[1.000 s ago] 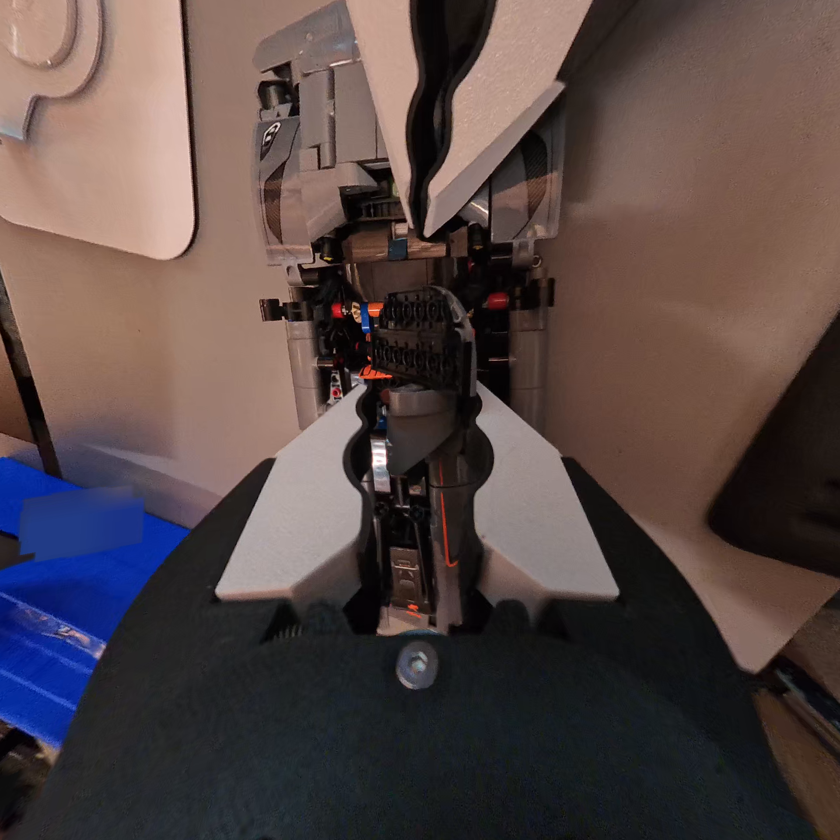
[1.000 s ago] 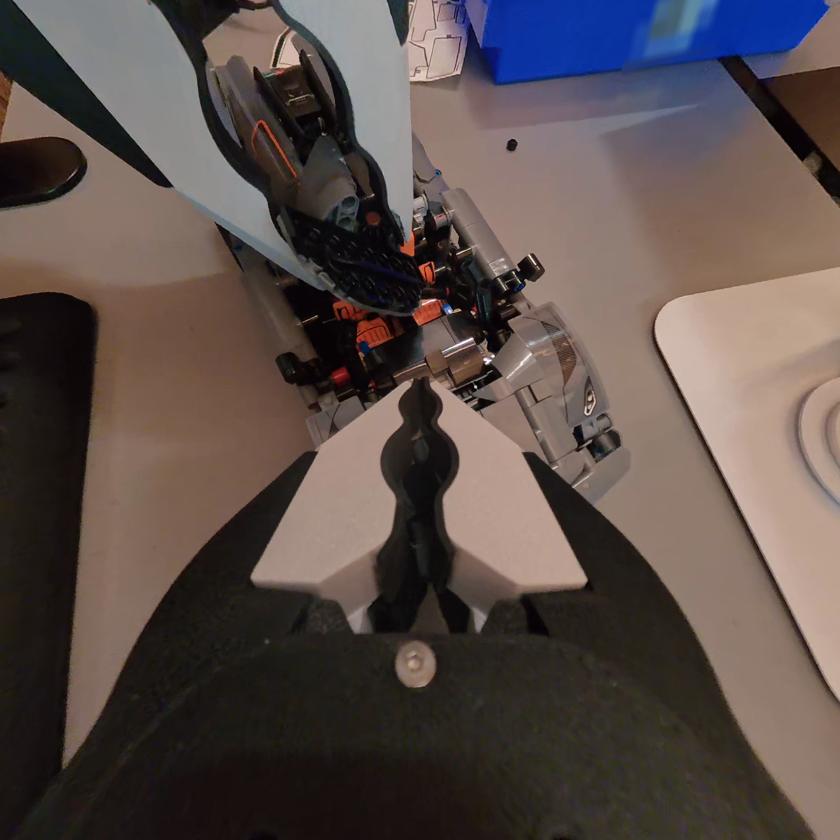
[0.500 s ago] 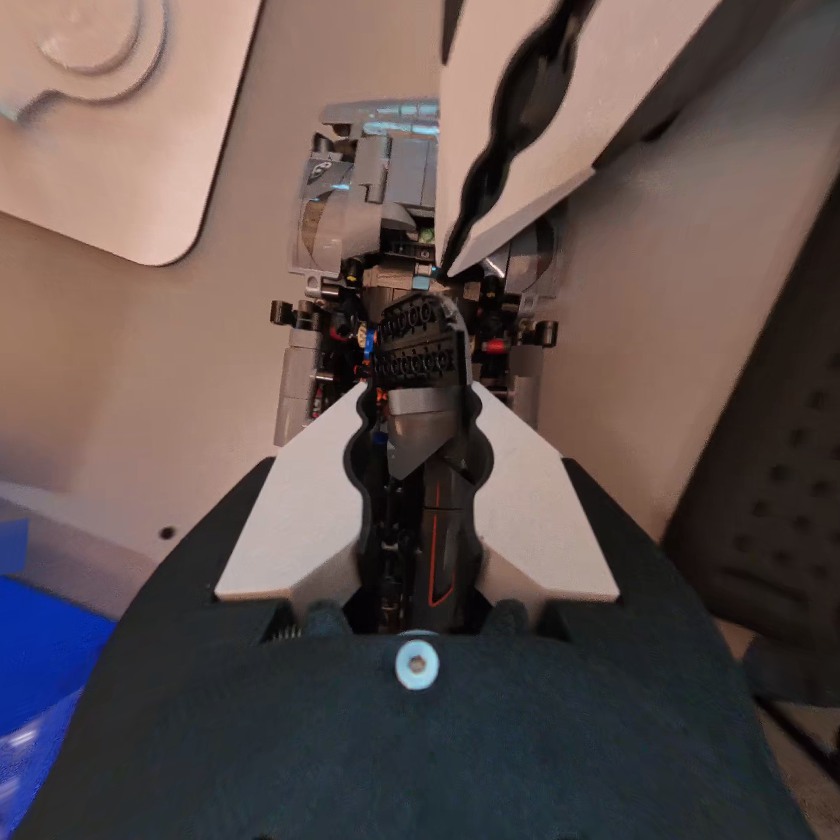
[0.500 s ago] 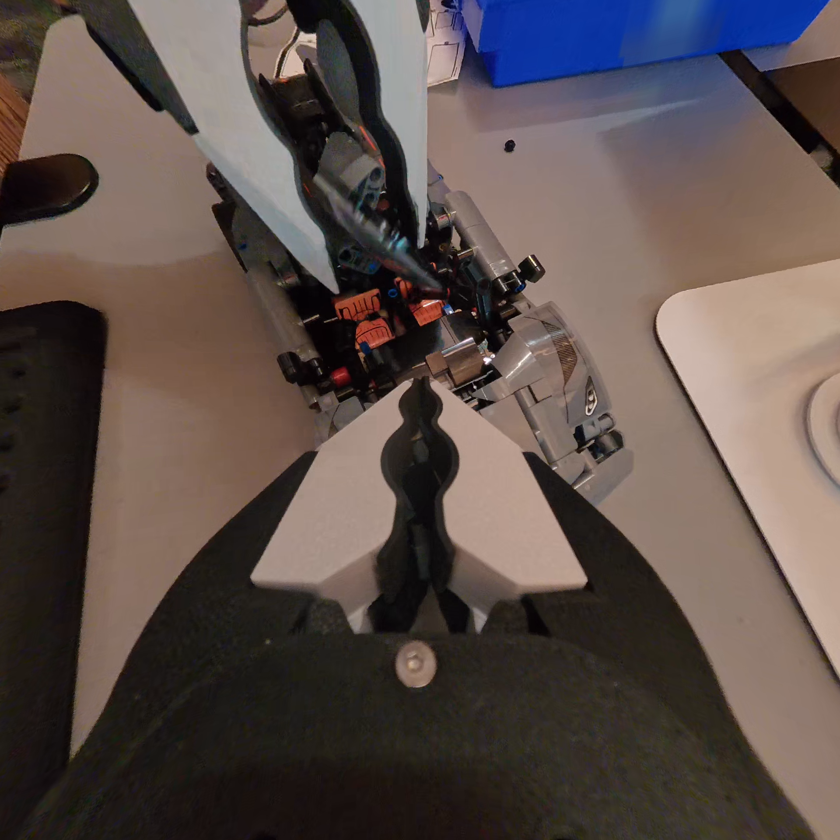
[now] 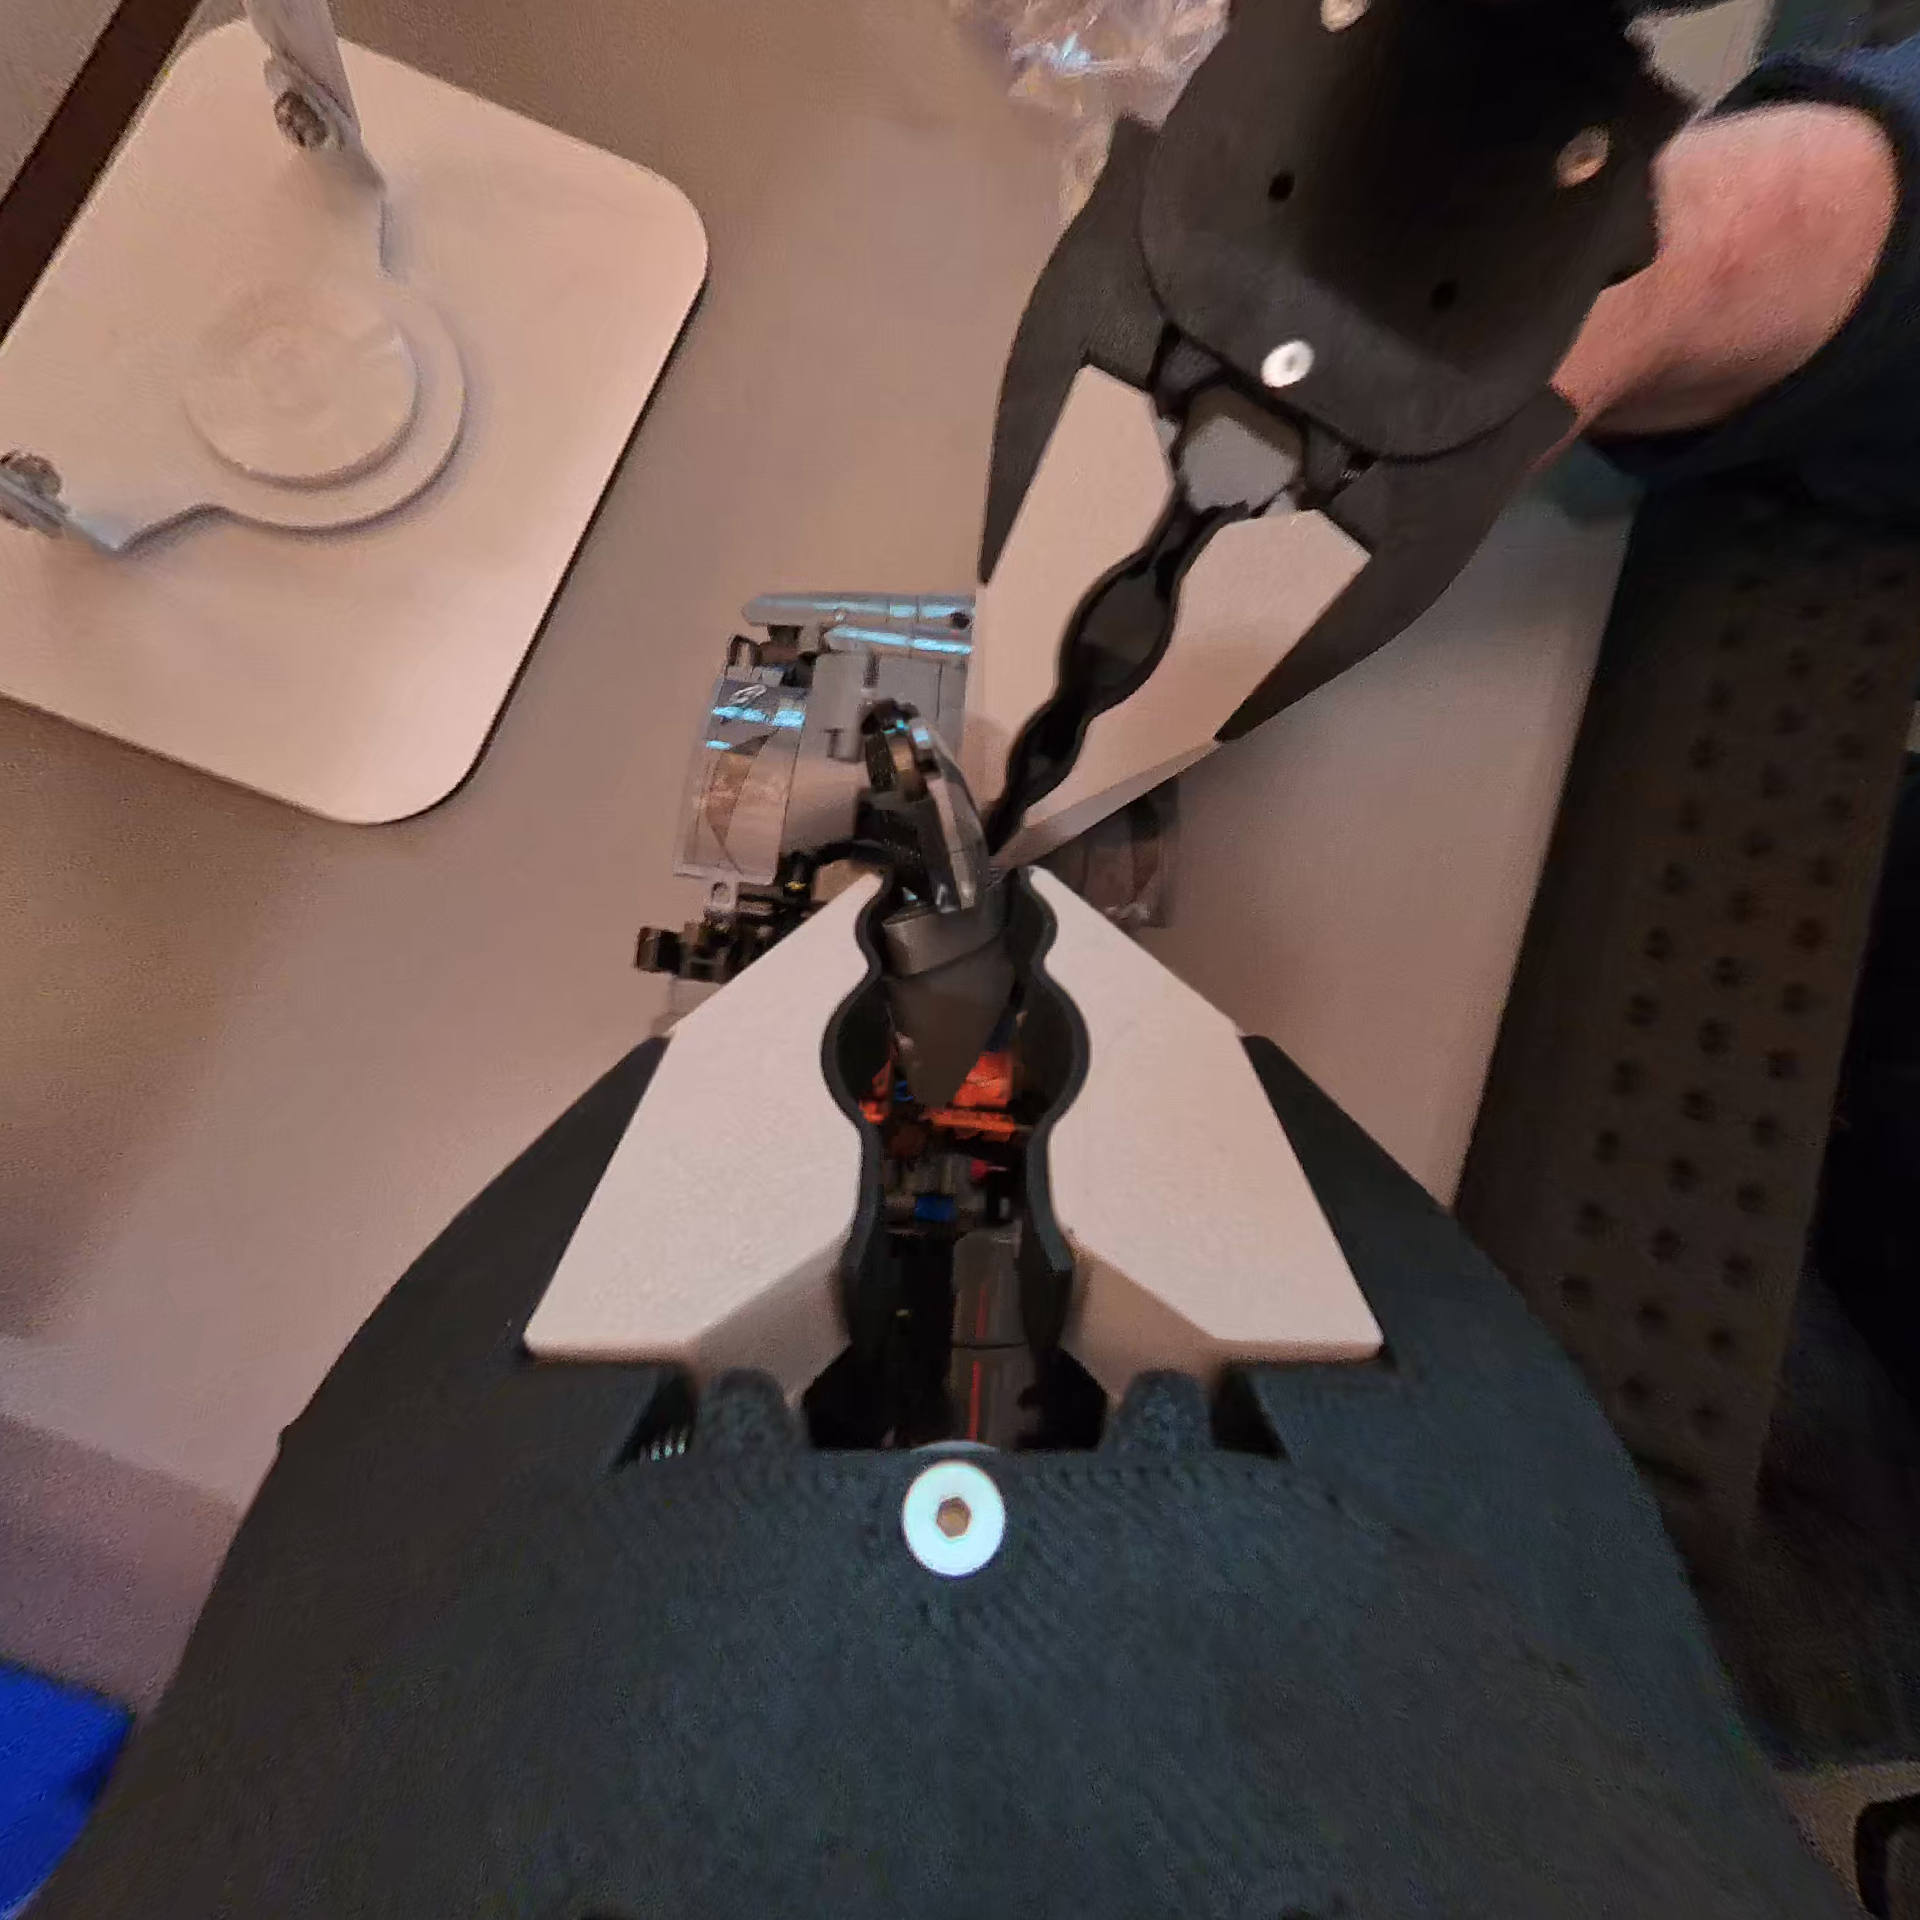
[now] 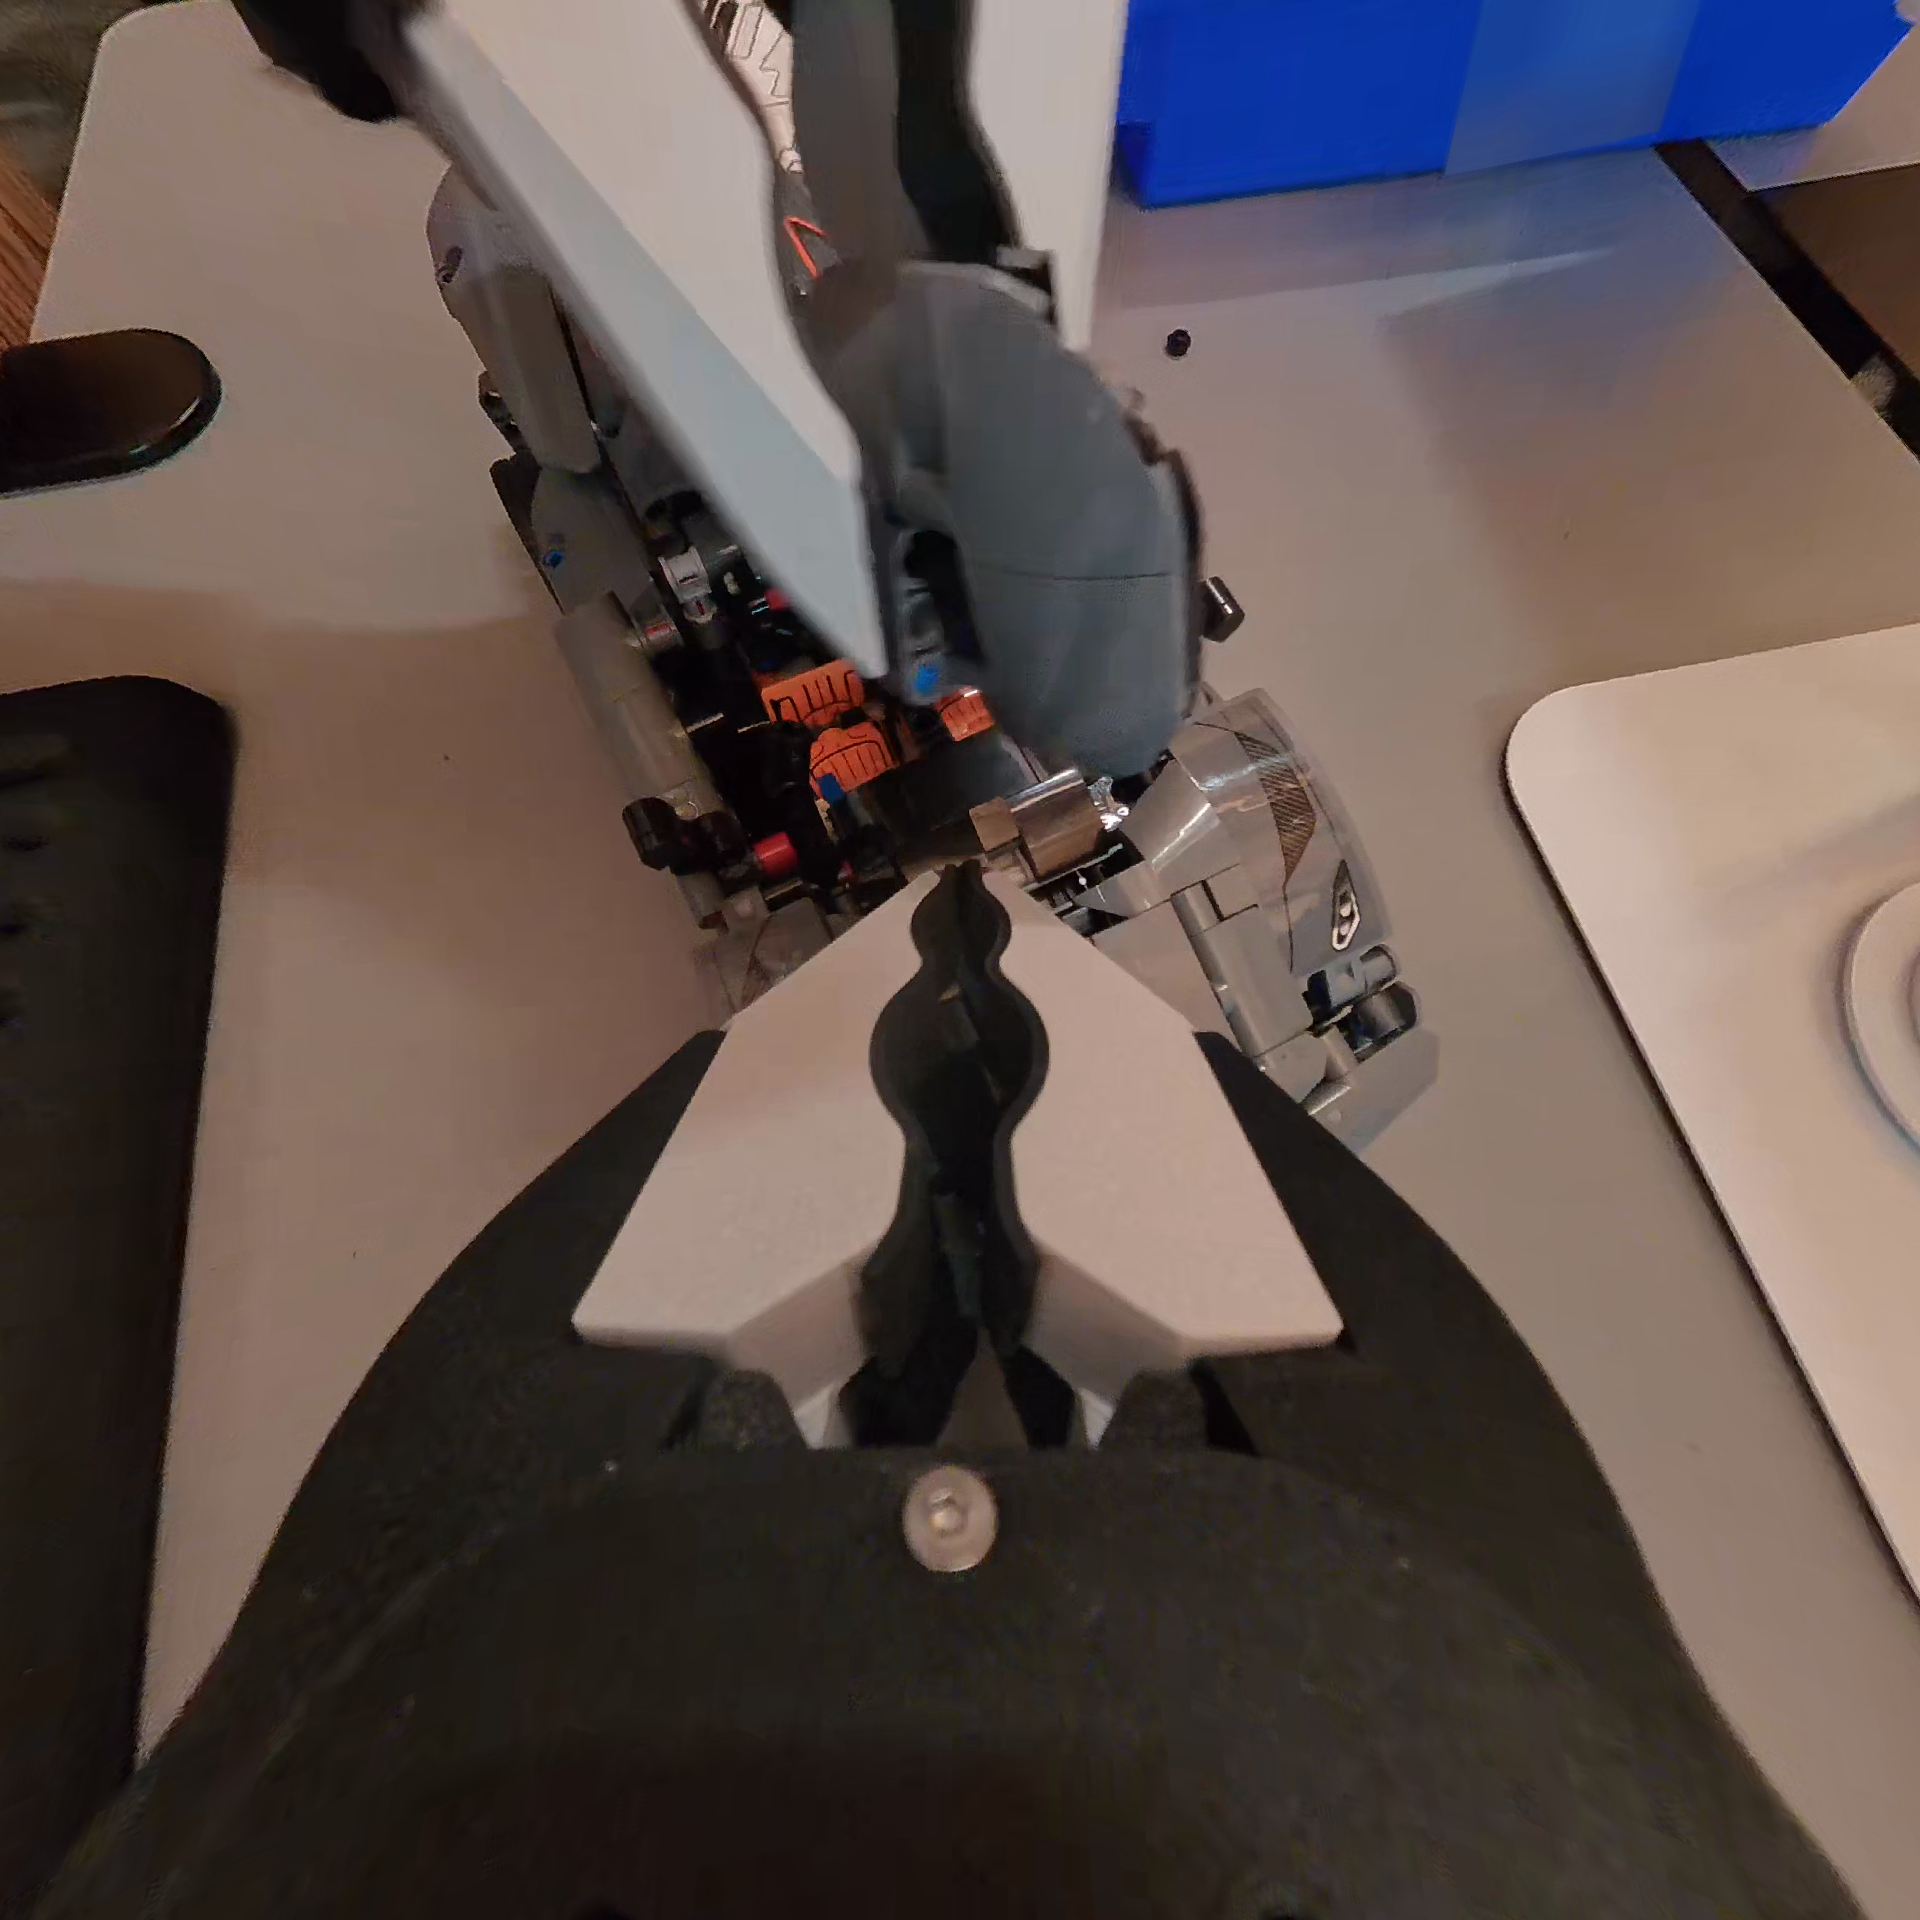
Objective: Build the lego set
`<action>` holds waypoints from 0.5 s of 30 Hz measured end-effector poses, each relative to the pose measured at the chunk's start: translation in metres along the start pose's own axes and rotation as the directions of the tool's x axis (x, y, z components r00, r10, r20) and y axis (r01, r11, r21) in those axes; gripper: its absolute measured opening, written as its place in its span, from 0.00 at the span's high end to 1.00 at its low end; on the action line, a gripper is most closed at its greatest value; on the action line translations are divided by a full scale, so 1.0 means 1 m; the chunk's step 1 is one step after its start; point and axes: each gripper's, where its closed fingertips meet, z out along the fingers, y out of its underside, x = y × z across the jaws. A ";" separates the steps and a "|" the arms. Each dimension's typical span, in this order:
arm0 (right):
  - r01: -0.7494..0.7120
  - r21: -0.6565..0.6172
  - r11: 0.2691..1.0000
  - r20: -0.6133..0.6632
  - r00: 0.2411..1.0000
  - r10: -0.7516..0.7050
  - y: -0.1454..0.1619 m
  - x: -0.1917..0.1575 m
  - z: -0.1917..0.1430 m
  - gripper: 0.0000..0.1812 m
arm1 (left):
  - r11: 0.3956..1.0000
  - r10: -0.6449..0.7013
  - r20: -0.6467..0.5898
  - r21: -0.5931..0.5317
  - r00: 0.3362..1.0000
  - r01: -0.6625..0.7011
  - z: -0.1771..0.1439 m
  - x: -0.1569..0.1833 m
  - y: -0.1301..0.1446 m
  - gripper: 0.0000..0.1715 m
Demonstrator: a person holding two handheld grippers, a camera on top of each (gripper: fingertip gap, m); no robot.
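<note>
A partly built grey lego car (image 6: 1273,831) with orange and black insides lies on the pale table (image 6: 1455,520). It also shows in the left wrist view (image 5: 769,748). My left gripper (image 5: 951,899) is shut on a grey curved body section (image 5: 940,997), held low over the car's middle. In the right wrist view this section (image 6: 1029,582) covers part of the car, with the left gripper's finger (image 6: 644,312) above it. My right gripper (image 6: 956,888) is shut, with its tip at the car's front end. It shows in the left wrist view (image 5: 1003,831), held by a hand (image 5: 1745,281).
A white stand base (image 6: 1714,883) lies right of the car, also in the left wrist view (image 5: 312,416). A blue bin (image 6: 1455,83) stands at the back. A black perforated mat (image 6: 83,1039) lies on the left. A small black piece (image 6: 1176,341) lies loose behind the car. Spacing between my two grippers at the tips: around 5 cm. The small black piece (image 6: 1176,341) is about 20 cm from my left fingertips.
My left gripper has turned the body section over, from black studded underside to grey curved top, and brought it lower over the car. My right gripper has stayed shut at the car's front.
</note>
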 end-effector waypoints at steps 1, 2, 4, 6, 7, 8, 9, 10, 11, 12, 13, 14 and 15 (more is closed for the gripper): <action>-0.003 0.001 1.000 0.005 1.000 0.003 0.000 0.000 0.000 1.00 | 1.000 0.006 -0.046 0.026 0.999 -0.005 -0.002 0.010 -0.003 0.90; -0.008 0.002 1.000 0.013 1.000 0.008 0.000 0.000 0.000 1.00 | 0.999 0.006 -0.117 0.052 0.993 0.000 -0.004 0.026 -0.007 0.90; -0.020 0.005 1.000 0.029 0.999 0.020 0.000 0.000 0.000 1.00 | 1.000 0.009 -0.221 0.022 0.975 -0.004 -0.004 0.057 -0.003 0.89; -0.025 0.006 1.000 0.036 0.999 0.025 0.000 0.001 0.000 1.00 | 0.999 0.038 -0.282 -0.017 0.959 -0.045 0.005 0.085 0.007 0.89; -0.025 0.007 1.000 0.038 0.999 0.025 0.000 0.001 0.000 1.00 | 0.997 0.036 -0.323 -0.046 0.946 -0.054 0.010 0.099 0.015 0.89; -0.027 0.008 1.000 0.041 0.999 0.027 0.000 0.001 0.000 1.00 | 0.994 0.040 -0.368 -0.083 0.929 -0.076 0.016 0.112 0.025 0.89; -0.029 0.008 1.000 0.043 0.999 0.028 0.000 0.001 0.000 1.00 | 0.990 0.044 -0.365 -0.109 0.930 -0.090 0.024 0.117 0.032 0.89; -0.026 0.006 1.000 0.040 0.999 0.026 0.000 0.001 -0.001 1.00 | 0.988 0.034 -0.354 -0.127 0.935 -0.085 0.034 0.118 0.038 0.89; -0.024 0.005 1.000 0.036 0.999 0.023 0.000 0.001 -0.001 1.00 | 0.987 0.025 -0.348 -0.139 0.937 -0.078 0.042 0.119 0.042 0.89; -0.024 0.006 1.000 0.034 0.999 0.023 0.000 0.001 -0.001 1.00 | 0.986 0.028 -0.320 -0.148 0.947 -0.079 0.048 0.117 0.046 0.86; -0.026 0.007 1.000 0.034 0.999 0.025 0.001 0.001 -0.002 1.00 | 0.982 0.043 -0.267 -0.164 0.963 -0.089 0.052 0.109 0.050 0.83; -0.027 0.007 1.000 0.035 0.999 0.027 0.001 0.002 -0.002 1.00 | 0.982 0.053 -0.226 -0.163 0.973 -0.091 0.052 0.103 0.051 0.80; -0.029 0.007 1.000 0.037 0.999 0.029 0.001 0.002 -0.002 1.00 | 0.985 0.051 -0.202 -0.150 0.978 -0.083 0.050 0.100 0.050 0.77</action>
